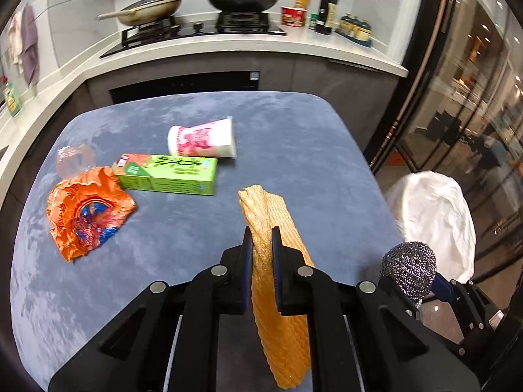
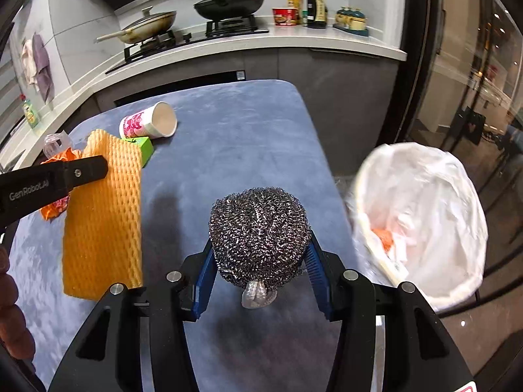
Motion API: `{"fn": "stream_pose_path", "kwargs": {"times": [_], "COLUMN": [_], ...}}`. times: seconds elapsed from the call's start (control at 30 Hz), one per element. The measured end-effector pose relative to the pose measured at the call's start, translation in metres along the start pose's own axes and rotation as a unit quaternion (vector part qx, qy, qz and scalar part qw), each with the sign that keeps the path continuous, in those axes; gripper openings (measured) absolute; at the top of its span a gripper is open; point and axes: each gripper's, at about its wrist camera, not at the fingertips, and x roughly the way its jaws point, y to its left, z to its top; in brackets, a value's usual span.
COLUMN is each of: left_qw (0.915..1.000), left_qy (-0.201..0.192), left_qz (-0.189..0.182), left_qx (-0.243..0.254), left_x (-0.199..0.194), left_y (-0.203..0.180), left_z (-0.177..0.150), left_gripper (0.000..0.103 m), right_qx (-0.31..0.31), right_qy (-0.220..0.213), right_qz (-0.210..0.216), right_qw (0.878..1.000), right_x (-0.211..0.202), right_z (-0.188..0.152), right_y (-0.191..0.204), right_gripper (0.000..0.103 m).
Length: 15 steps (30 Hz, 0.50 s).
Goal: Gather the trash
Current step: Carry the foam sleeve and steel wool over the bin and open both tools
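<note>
The blue-covered table (image 1: pixel 294 137) fills most of the room in front of me, with the white-lined trash bin (image 2: pixel 425 196) standing just off its right edge; inside the liner lie a scrap of orange and some crumpled white bits. Over the table the left gripper (image 1: pixel 262 238) is clamped tight on an orange foam net sleeve (image 1: pixel 271 215), a long flat strip held on edge, its long axis running along the fingers and its far end sticking out past the tips, away from the holder. Beside it the right gripper (image 2: pixel 260 248) is closed on a steel wool scrubber (image 2: pixel 258 228), a round ball bulging above the blue pads. Left on the cloth are a crumpled orange wrapper (image 1: pixel 85 212), a green carton (image 1: pixel 170 174) lying flat, touching a pink-printed paper cup (image 1: pixel 204 138) on its side, mouth facing right, and a clear plastic cup (image 1: pixel 73 160) near the far left edge.
</note>
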Motion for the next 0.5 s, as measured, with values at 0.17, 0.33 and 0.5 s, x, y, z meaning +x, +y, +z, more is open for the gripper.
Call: {"fn": "stream_pose_path", "kwargs": {"times": [0.17, 0.33, 0.5], "left_qw": [0.9997, 0.9990, 0.9977], "left_qy": [-0.004, -0.009, -0.013], "left_qz": [-0.009, -0.018, -0.027], "left_qx": [0.022, 0.041, 0.061], "left_x": [-0.009, -0.016, -0.019], "left_y": [-0.027, -0.053, -0.078], "left_z": [-0.005, -0.008, -0.008], "left_gripper": [0.010, 0.010, 0.010], "right_qx": [0.015, 0.035, 0.056], "right_qy": [-0.010, -0.022, -0.031], "right_qz": [-0.008, -0.020, -0.033], "right_qw": [1.000, 0.999, 0.997], "right_x": [-0.017, -0.032, -0.040], "right_z": [-0.008, -0.013, -0.015], "right_y": [-0.019, -0.043, -0.068], "right_gripper": [0.049, 0.049, 0.049]}}
